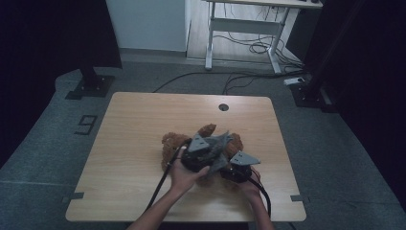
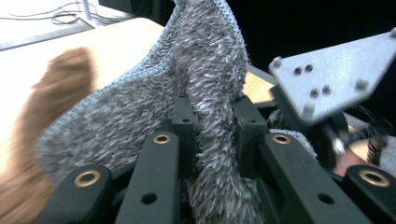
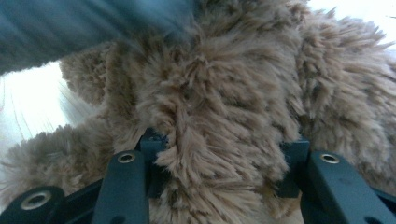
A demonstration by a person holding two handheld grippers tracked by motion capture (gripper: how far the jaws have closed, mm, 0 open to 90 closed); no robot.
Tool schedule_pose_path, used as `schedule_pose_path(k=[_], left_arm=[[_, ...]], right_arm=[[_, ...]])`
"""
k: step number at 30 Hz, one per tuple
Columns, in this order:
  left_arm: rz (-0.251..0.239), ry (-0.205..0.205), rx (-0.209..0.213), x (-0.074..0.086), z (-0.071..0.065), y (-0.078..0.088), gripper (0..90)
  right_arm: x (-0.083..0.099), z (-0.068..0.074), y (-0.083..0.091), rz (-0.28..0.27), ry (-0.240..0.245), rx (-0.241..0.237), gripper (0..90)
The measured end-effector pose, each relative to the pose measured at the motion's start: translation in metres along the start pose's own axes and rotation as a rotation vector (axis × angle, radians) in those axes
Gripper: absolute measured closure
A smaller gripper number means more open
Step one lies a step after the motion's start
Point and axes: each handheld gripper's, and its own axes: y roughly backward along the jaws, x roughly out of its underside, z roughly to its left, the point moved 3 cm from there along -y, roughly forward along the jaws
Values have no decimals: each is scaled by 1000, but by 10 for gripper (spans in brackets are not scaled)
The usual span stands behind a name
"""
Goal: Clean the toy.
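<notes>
A brown plush toy (image 1: 171, 143) lies on the wooden table (image 1: 134, 120), right of centre. A grey fuzzy cloth (image 1: 220, 141) is draped over it. My left gripper (image 2: 215, 116) is shut on a fold of this grey cloth (image 2: 205, 70), which stands up between its jaws. In the high view the left gripper (image 1: 210, 152) sits over the toy's middle, close to the right one. My right gripper (image 3: 224, 158) has its jaws pressed into the toy's brown fur (image 3: 224, 93), low on the toy's near right side. The right gripper's grey plate (image 2: 327, 79) appears just beyond the left jaws.
A round cable hole (image 1: 223, 107) sits near the table's far edge. Bare tabletop stretches to the left and far side of the toy. Behind the table stand a white desk frame (image 1: 244, 28), floor cables (image 1: 249, 74) and black stand bases (image 1: 90, 86).
</notes>
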Motion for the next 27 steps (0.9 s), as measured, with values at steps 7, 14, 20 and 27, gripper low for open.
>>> schedule_pose_path(k=[7,14,20,27], left_arm=[[93,-41,-76,13,-6,-48,745],[67,-44,-130,20,6,-21,748],[70,59,-212,39,73,27,748],[-13,124,-274,48,103,77,744]], right_arm=[[7,3,2,-3,-2,12,512],[10,5,2,-7,12,11,512],[11,4,3,-14,11,5,512],[11,5,3,-12,11,7,513]])
